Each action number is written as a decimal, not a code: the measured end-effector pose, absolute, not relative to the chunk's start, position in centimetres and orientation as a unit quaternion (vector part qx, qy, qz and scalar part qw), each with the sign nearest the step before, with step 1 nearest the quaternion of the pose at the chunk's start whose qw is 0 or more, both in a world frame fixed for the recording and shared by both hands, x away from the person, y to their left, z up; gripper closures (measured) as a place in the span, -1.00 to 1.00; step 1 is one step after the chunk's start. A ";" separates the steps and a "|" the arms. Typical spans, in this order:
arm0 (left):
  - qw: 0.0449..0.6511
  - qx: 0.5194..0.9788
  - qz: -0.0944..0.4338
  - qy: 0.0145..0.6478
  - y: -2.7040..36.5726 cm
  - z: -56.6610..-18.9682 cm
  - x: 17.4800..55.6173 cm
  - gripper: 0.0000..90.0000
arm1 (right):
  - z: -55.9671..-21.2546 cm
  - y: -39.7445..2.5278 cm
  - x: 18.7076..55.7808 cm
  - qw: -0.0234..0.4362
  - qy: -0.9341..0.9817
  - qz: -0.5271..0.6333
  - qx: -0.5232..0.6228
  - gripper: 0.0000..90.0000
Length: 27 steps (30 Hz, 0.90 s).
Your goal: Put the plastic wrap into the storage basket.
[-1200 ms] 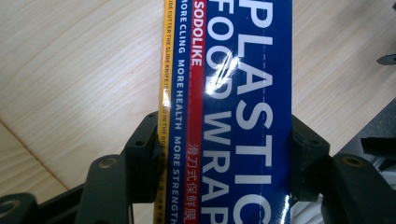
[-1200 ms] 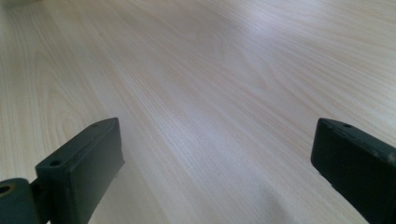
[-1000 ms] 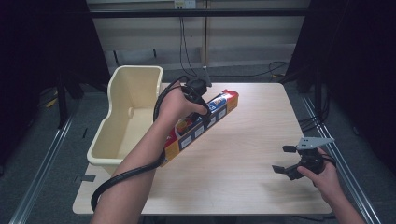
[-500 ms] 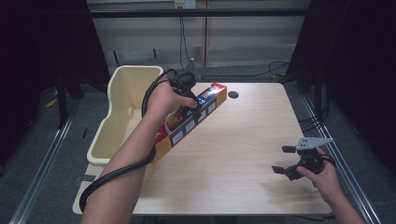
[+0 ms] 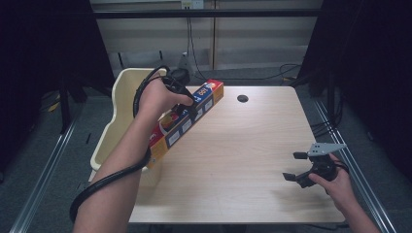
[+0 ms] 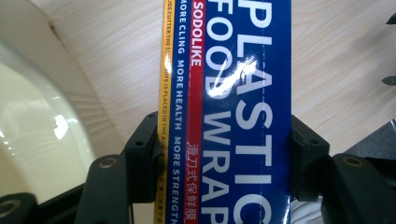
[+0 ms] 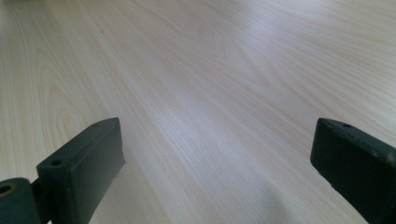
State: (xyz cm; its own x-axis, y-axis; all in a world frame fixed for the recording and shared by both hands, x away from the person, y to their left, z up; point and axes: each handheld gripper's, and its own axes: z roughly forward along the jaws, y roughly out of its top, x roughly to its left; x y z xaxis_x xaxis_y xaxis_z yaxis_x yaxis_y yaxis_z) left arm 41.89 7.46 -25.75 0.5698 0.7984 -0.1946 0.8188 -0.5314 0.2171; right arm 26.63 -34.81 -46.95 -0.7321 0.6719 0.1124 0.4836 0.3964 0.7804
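Plastic-wrap box [image 5: 187, 121] in left tool [image 5: 187, 108]

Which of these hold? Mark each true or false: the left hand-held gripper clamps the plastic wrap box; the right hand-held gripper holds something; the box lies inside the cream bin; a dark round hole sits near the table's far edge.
1. The left hand-held gripper clamps the plastic wrap box. True.
2. The right hand-held gripper holds something. False: its jaws stand open and empty.
3. The box lies inside the cream bin. False: it is held beside the bin.
4. A dark round hole sits near the table's far edge. True.
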 end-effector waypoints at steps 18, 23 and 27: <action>0.145 0.851 -0.022 0.504 10.9 -24.0 41.8 -0.09 | -46.9 -34.8 26.6 0.110 0.828 0.425 0.349 -0.95; 0.146 0.845 -0.020 0.515 11.7 -23.8 41.8 -0.09 | -46.8 -34.9 26.6 0.112 0.828 0.424 0.348 -0.95; 0.149 0.839 -0.017 0.523 12.2 -23.6 41.7 -0.09 | -46.8 -34.9 26.6 0.115 0.828 0.424 0.348 -0.95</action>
State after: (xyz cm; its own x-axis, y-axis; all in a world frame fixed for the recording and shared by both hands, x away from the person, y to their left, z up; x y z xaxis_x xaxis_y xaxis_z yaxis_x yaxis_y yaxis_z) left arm 41.71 12.25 -23.61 0.4525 0.8724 -0.1848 0.8827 -0.4086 0.2320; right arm 26.59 -34.85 -46.82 -0.7316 0.6736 0.1050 0.4789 0.3982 0.7823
